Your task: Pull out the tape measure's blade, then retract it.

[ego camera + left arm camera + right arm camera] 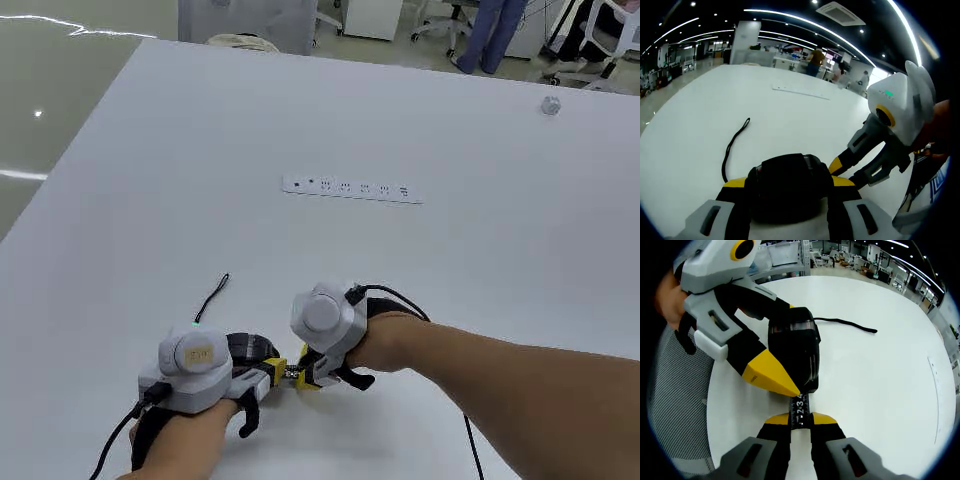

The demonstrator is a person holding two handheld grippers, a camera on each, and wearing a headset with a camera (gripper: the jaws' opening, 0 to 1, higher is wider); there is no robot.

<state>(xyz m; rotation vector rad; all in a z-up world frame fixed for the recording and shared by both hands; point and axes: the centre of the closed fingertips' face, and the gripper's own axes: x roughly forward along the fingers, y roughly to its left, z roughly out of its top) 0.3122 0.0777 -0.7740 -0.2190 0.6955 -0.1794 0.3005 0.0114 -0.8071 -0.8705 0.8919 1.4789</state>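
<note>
In the lower left of the head view the left claw point(277, 371) points right, its jaws closed around the tape measure case point(790, 197), and the left forearm point(188, 447) rises from the bottom edge. The right claw point(303, 378) faces it at lower centre, tips almost meeting, jaws pinched on the blade point(800, 409). The bare right forearm point(500, 375) comes in from the lower right.

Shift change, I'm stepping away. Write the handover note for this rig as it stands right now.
Left gripper: shut on the black tape measure case, which sits on the white table.
Right gripper: shut on the blade, just outside the case mouth.
Done: blade gripped, with only its first few numbers out.
Left to do: draw the blade out further, then let it retract.
</note>
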